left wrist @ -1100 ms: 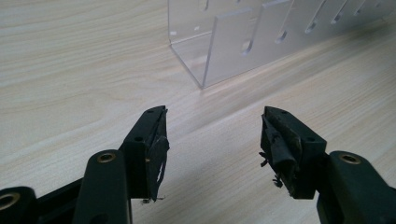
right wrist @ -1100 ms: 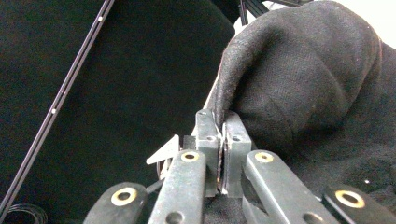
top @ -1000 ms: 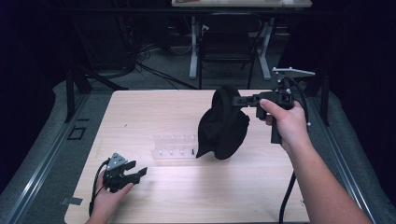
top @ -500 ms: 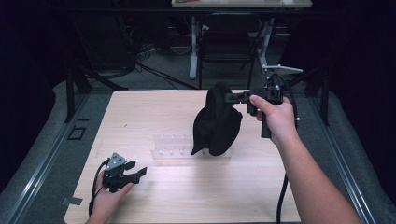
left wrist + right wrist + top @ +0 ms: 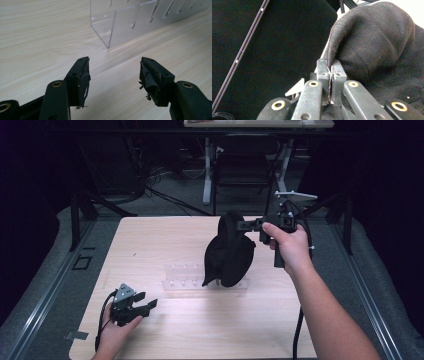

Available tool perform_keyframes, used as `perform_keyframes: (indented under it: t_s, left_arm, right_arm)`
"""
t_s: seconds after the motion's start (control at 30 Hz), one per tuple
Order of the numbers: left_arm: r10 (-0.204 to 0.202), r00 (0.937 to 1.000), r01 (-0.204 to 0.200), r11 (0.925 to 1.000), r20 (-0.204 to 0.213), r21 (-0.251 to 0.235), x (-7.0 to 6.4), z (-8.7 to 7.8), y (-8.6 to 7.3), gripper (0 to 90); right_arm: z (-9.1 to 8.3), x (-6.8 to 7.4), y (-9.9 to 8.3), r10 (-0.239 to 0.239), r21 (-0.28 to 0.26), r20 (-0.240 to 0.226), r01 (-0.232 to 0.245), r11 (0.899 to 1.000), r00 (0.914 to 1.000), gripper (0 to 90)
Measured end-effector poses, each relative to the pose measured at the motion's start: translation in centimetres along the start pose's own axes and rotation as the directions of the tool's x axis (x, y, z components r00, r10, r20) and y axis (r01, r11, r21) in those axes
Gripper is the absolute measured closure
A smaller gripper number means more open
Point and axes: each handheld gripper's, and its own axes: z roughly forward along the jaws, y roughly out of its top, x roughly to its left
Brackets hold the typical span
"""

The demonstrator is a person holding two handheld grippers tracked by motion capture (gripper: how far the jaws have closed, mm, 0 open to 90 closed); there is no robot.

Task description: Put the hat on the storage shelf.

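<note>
Black cloth (image 5: 229, 252) above wooden table (image 5: 150, 240); dark room.

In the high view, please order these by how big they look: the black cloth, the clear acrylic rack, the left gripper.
1. black cloth, hanging nearer the camera, which enlarges it
2. clear acrylic rack, partly hidden behind the cloth, so unsure
3. left gripper

No lettering, label, brand, number or sign can be read anywhere in these pictures.
</note>
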Motion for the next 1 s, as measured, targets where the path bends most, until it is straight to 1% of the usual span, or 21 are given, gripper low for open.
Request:
perform_keyframes:
  t_s: [0.07, 0.23, 0.3, 0.4, 0.47, 0.5, 0.53, 0.6, 0.63, 0.73, 0.8, 0.83, 0.87, 1.0]
  left_arm:
    - [-0.002, 1.0, 0.002, 1.0, -0.001, -0.008, -0.1, 0.1, 0.0, 41.7]
    - [0.005, 1.0, -0.005, 0.9999, 0.002, -0.009, -0.2, 0.0, 0.1, 42.2]
    - [0.013, 0.9999, -0.012, 0.9998, 0.004, -0.018, -0.4, -0.1, 0.2, 42.7]
    - [0.013, 0.9999, -0.012, 0.9997, 0.011, -0.023, -0.5, -0.2, 0.4, 43.8]
    - [0.018, 0.9998, -0.018, 0.9993, 0.011, -0.032, -0.6, -0.2, 0.5, 45.0]
    - [0.015, 0.9997, -0.014, 0.999, 0.018, -0.042, -0.8, -0.3, 0.8, 45.6]
    - [0.021, 0.9996, -0.02, 0.999, 0.02, -0.039, -0.8, -0.4, 0.9, 45.9]
    - [0.025, 0.9994, -0.024, 0.998, 0.022, -0.058, -1.0, -0.4, 1.1, 47.0]
    - [0.025, 0.9994, -0.024, 0.998, 0.022, -0.058, -1.0, -0.4, 1.1, 47.5]
    - [0.053, 0.9981, -0.051, 0.9971, 0.032, -0.057, -1.5, -0.4, 1.5, 48.5]
    - [0.061, 0.9974, -0.059, 0.9968, 0.036, -0.054, -1.8, -0.4, 1.7, 49.0]
    - [0.067, 0.997, -0.064, 0.9961, 0.039, -0.06, -2.0, -0.4, 1.8, 49.3]
    - [0.067, 0.997, -0.064, 0.9961, 0.039, -0.06, -2.0, -0.4, 1.8, 49.5]
    - [0.106, 0.9922, -0.102, 0.9925, 0.066, -0.068, -3.3, -0.5, 2.7, 53.0]
  right_arm:
    - [0.1, 0.1, 0.0, -0.001, 0.003, -0.003, 0.001, 1.0, 1.0, 87.9]
    - [0.4, 0.2, -0.2, 0.003, 0.003, -0.011, -0.003, 1.0, 0.9999, 87.9]
    - [0.6, 0.2, -0.3, 0.002, 0.007, -0.02, -0.002, 1.0, 0.9998, 87.9]
    - [0.8, 0.2, -0.4, 0.005, 0.005, -0.03, -0.005, 1.0, 0.9995, 87.8]
    - [1.0, 0.1, -0.4, 0.007, 0.002, -0.038, -0.007, 1.0, 0.9993, 87.7]
    - [1.1, 0.2, -0.4, 0.007, 0.0, -0.04, -0.007, 1.0, 0.9992, 87.7]
    - [1.1, 0.1, -0.4, 0.009, 0.0, -0.041, -0.009, 1.0, 0.9991, 87.7]
    - [1.2, 0.2, -0.4, 0.01, -0.001, -0.045, -0.011, 1.0, 0.9989, 87.6]
    - [1.2, 0.2, -0.4, 0.01, -0.001, -0.045, -0.011, 1.0, 0.9989, 87.6]
    - [1.3, 0.2, -0.4, 0.018, -0.003, -0.043, -0.018, 1.0, 0.9989, 87.4]
    - [1.4, 0.2, -0.4, 0.022, -0.003, -0.048, -0.022, 1.0, 0.9986, 87.4]
    - [1.4, 0.1, -0.5, 0.023, -0.005, -0.049, -0.024, 1.0, 0.9985, 87.4]
    - [1.4, 0.1, -0.5, 0.027, -0.004, -0.052, -0.027, 1.0, 0.9983, 87.4]
    - [1.3, 0.0, -0.5, 0.034, -0.011, -0.05, -0.034, 0.999, 0.9982, 87.3]
